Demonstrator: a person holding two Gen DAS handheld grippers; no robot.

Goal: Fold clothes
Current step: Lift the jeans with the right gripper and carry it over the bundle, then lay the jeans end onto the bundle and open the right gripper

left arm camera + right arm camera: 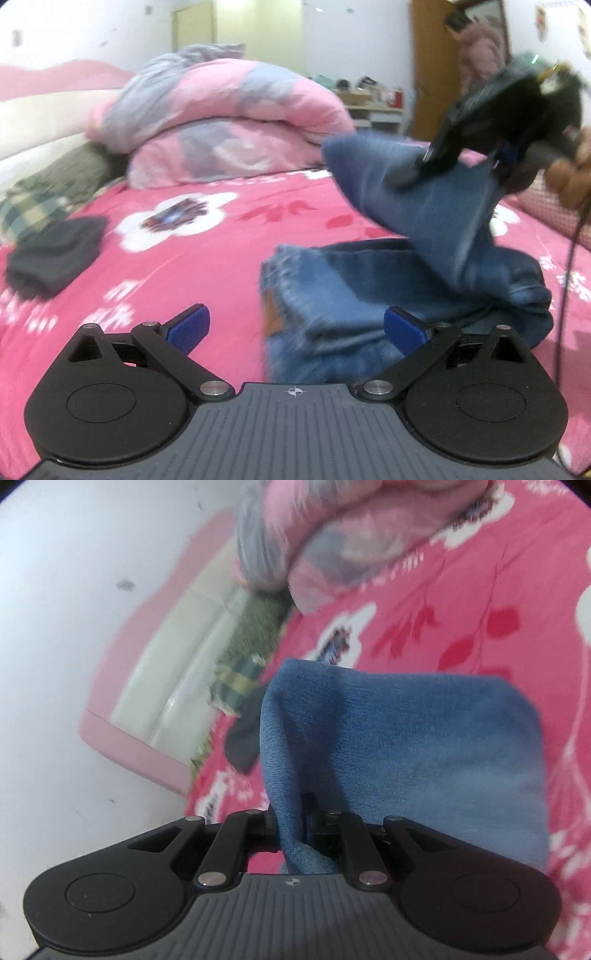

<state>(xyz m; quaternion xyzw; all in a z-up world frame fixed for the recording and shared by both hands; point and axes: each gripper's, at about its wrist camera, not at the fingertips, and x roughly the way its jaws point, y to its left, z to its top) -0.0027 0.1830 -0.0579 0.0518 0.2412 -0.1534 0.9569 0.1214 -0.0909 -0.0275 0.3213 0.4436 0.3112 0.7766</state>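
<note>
— How did the left gripper (295, 326) stand?

— Its jaws were spread wide apart and held nothing. One blue pad (188, 326) hung over bare pink bedsheet (192, 266); the other sat just in front of the jeans (369, 295), near their frayed hem. I could not tell whether it touched the denim.

— And the right gripper (306, 827)?

— Its jaws were pinched together on a fold of the jeans. From its own camera the blue cloth (406, 746) ran up out of the closed fingers and spread across the middle of the view. In the left camera the same gripper (436, 162) was raised on the right, a hand (572, 173) behind it, with one part of the jeans lifted off the bed.

— Where did the rest of the jeans lie?

— Bunched on the bedsheet, toward the near right part of the bed, the raised part draping down into the heap (everything there was blurred, so finer folds were lost).

— What else was on the bed?

— A folded dark garment (55, 254) lay near the left edge, well apart from the jeans. Beyond it, along the same edge, was a green checked cloth (44, 195). A rolled pink and grey quilt (221, 122) was piled at the far side, beside the pale headboard (40, 122).
</note>
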